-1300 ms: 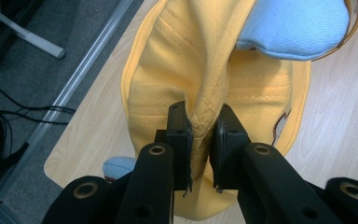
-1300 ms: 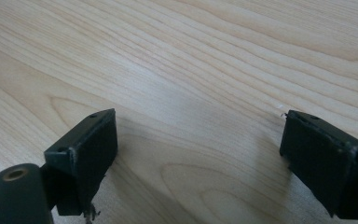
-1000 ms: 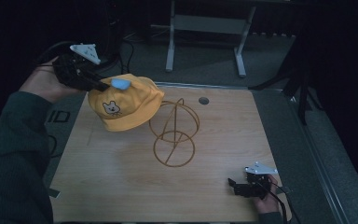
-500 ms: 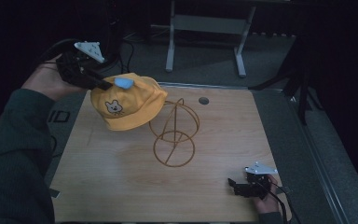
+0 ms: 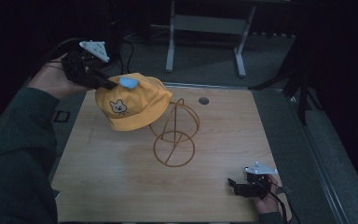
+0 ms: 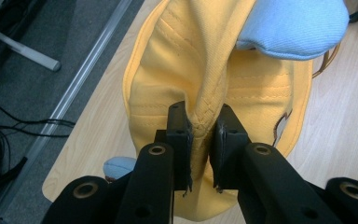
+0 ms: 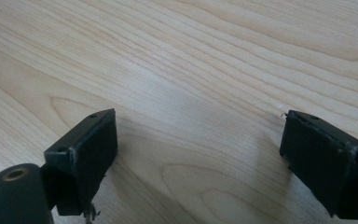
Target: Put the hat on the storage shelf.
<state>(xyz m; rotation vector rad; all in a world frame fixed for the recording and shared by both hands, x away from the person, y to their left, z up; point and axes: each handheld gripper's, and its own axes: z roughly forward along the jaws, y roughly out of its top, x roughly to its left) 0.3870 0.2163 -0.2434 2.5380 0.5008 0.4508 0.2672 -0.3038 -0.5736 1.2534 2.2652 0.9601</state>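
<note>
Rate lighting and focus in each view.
High view: dark surroundings, lit table, yellow hat slightly soft. Left gripper view: bright, the left gripper sharp on a hat fold, blue ear softer. Right gripper view: even light, wood grain sharp, right gripper jaws blurred.

Hat (image 5: 133, 105) left of wire stand (image 5: 175, 133), touching.

The top of the wire stand (image 5: 175, 133) is covered by the yellow hat (image 5: 133, 105) in the high view. In the left gripper view the hat is cut off by the upper edge. The small printed figure on the hat cannot be made out clearly.
</note>
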